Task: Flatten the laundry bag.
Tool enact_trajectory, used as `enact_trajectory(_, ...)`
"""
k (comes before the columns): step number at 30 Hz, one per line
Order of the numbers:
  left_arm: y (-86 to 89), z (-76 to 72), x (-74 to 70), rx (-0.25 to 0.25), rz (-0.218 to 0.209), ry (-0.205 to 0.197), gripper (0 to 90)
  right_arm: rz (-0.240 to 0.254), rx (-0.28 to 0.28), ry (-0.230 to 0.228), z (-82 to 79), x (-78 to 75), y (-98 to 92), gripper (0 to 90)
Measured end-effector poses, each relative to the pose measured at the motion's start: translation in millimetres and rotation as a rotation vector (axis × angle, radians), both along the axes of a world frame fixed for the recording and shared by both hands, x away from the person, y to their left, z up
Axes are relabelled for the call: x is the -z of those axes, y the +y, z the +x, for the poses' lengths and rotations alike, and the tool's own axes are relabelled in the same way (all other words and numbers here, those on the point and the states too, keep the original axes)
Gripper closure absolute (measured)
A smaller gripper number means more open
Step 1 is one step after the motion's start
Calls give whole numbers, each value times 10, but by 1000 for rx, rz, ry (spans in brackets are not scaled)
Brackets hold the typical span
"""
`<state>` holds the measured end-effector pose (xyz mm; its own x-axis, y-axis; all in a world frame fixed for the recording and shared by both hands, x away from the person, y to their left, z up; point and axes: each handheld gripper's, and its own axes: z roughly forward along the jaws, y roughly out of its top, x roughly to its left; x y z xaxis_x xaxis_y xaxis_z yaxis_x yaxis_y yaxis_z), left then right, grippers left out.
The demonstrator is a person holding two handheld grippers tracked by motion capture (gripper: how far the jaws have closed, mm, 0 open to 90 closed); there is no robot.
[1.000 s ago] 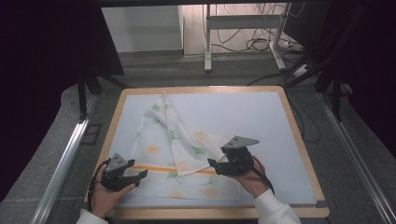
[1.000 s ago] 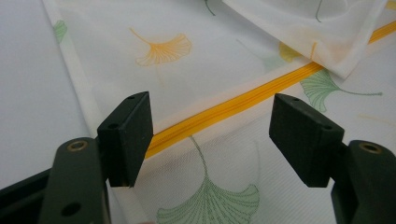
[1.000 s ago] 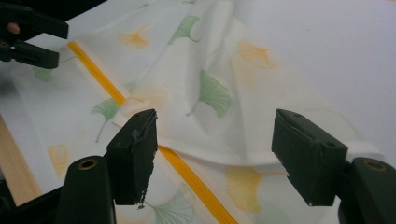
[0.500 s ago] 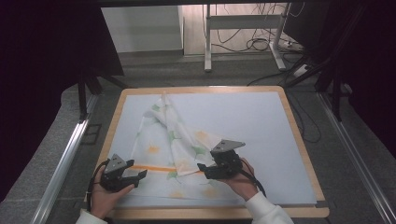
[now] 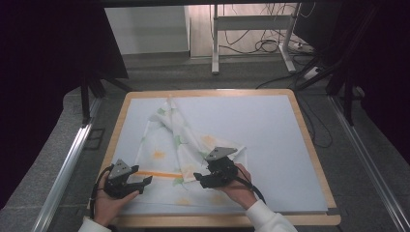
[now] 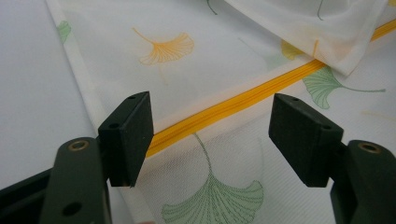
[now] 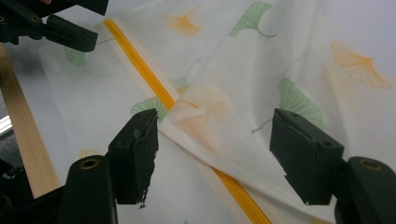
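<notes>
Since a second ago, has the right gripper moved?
Yes. The right gripper has slid left across the cloth toward the orange zipper, away from the table's right wooden edge.

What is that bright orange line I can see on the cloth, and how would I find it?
Start at the wood-rimmed table, then find the white leaf-printed cloth on its near left. The orange zipper runs across it between the two hand-held grippers, the only solid straight stripe among scattered leaves.

Orange zipper (image 7: 154,84) partly hidden beneath a folded cloth flap (image 7: 243,130).
</notes>
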<state>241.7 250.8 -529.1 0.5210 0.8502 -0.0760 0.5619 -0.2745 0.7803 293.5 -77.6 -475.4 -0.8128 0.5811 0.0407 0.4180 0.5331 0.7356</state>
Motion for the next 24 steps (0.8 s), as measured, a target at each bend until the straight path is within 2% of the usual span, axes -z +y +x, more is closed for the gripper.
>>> enact_trajectory(4, 5, -2, 0, -4, 0, -3, 303, -17, -10, -3, -3, 32, 61, 321)
enact_trajectory(13, 7, -6, 1, -2, 10, -4, 301, -36, -46, 25, 20, 142, 257, 322)
enact_trajectory(24, 14, -8, 3, -3, 9, -4, 302, -54, -60, 48, 84, 247, 409, 323)
